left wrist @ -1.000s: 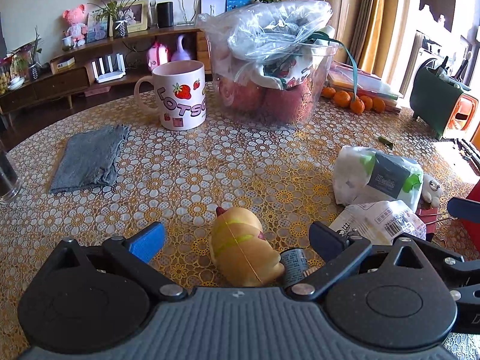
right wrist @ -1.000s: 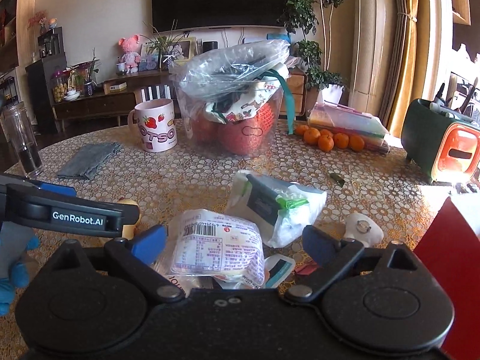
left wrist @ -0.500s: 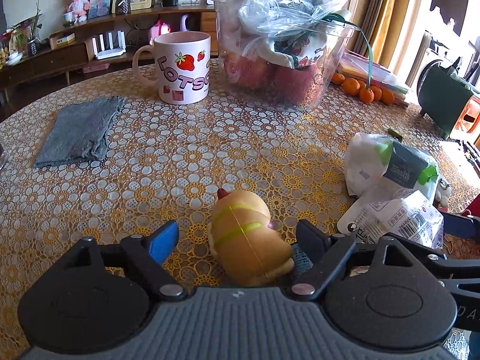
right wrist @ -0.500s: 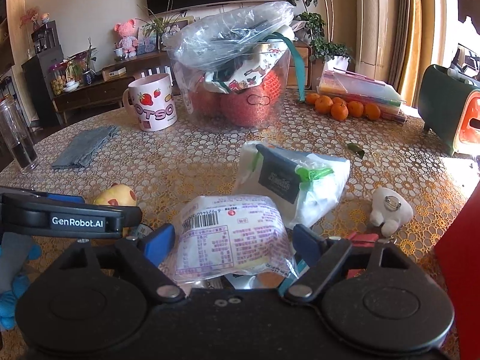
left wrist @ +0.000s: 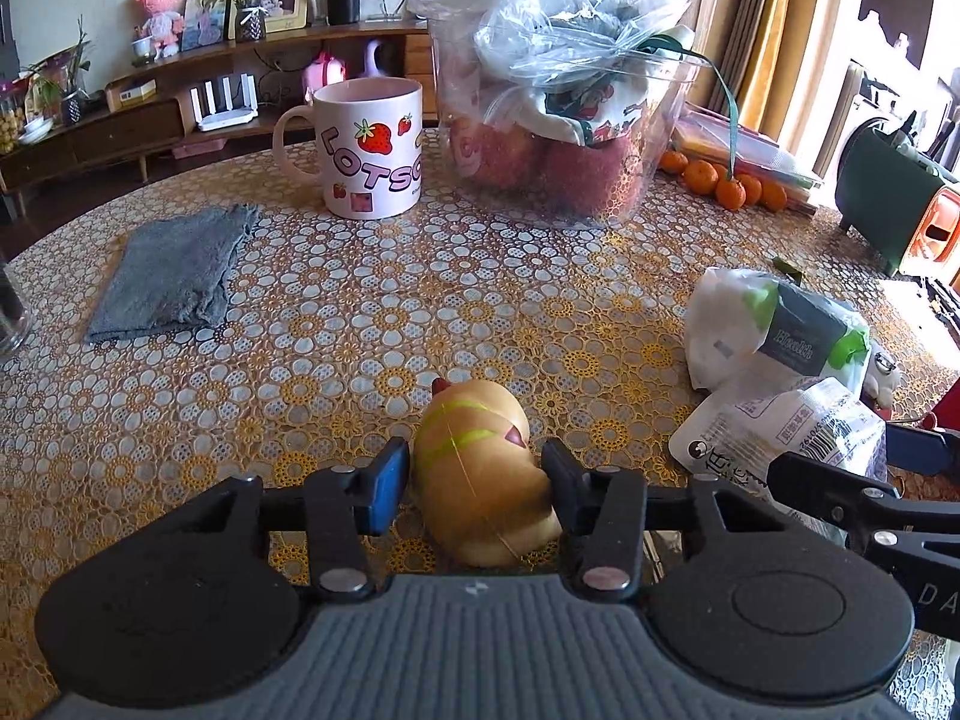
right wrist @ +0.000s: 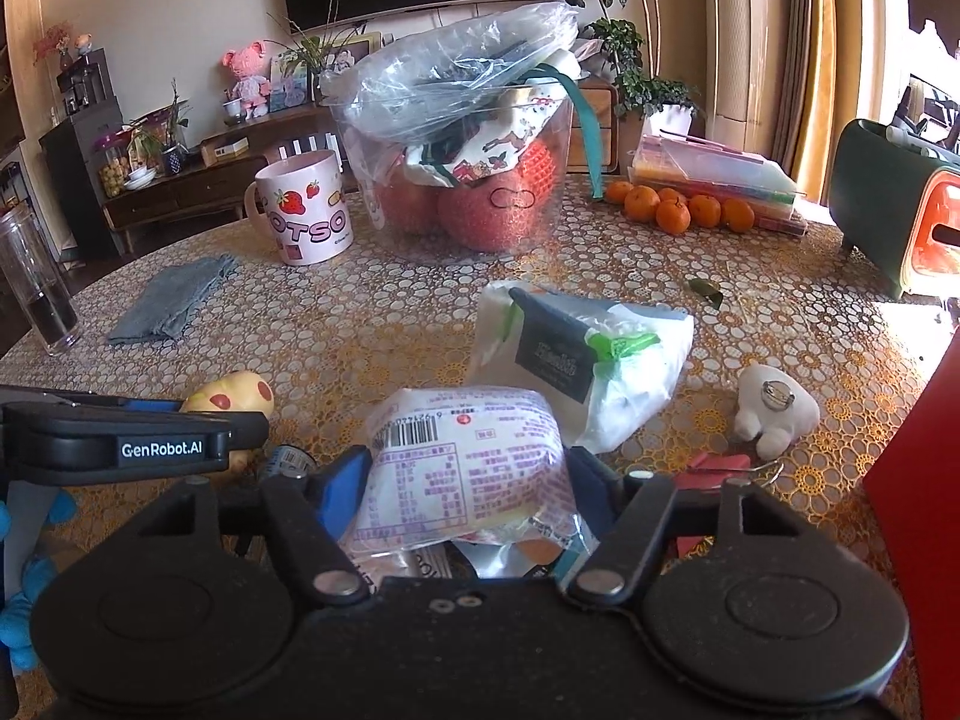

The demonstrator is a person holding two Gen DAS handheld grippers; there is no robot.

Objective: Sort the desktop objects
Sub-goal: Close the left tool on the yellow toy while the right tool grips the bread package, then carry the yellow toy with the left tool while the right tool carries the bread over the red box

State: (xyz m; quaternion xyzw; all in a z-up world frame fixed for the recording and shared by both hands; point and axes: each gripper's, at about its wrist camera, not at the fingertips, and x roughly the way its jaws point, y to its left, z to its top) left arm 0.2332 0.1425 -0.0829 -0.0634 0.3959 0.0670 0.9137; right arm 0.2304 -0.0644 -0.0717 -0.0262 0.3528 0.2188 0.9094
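Note:
A yellow squishy toy (left wrist: pixel 480 468) with green stripes lies on the flowered tablecloth (left wrist: pixel 360 330). My left gripper (left wrist: pixel 474 462) is around it, its jaws closing, and both pads touch the toy's sides. In the right wrist view a clear bread packet (right wrist: pixel 456 456) with a barcode label sits between the jaws of my right gripper (right wrist: pixel 465 468). Those jaws are closing too, with the pads against the wrapper. The left gripper's finger (right wrist: pixel 150 426) shows there beside the toy (right wrist: pixel 231 393). The packet (left wrist: pixel 780 426) also appears at the right of the left wrist view.
A white pack with a dark label (right wrist: pixel 576 354) lies just beyond the packet. Further back stand a strawberry mug (left wrist: pixel 366 150), a clear tub of bags (left wrist: pixel 552 120), oranges (left wrist: pixel 726 186) and a grey cloth (left wrist: pixel 168 270). A white plush (right wrist: pixel 774 414) and a red object (right wrist: pixel 918 480) are at the right.
Both grippers' jaws have narrowed from wide open onto their objects: the left onto the yellow toy, the right onto the bread packet. Both cameras now sit slightly closer to them.

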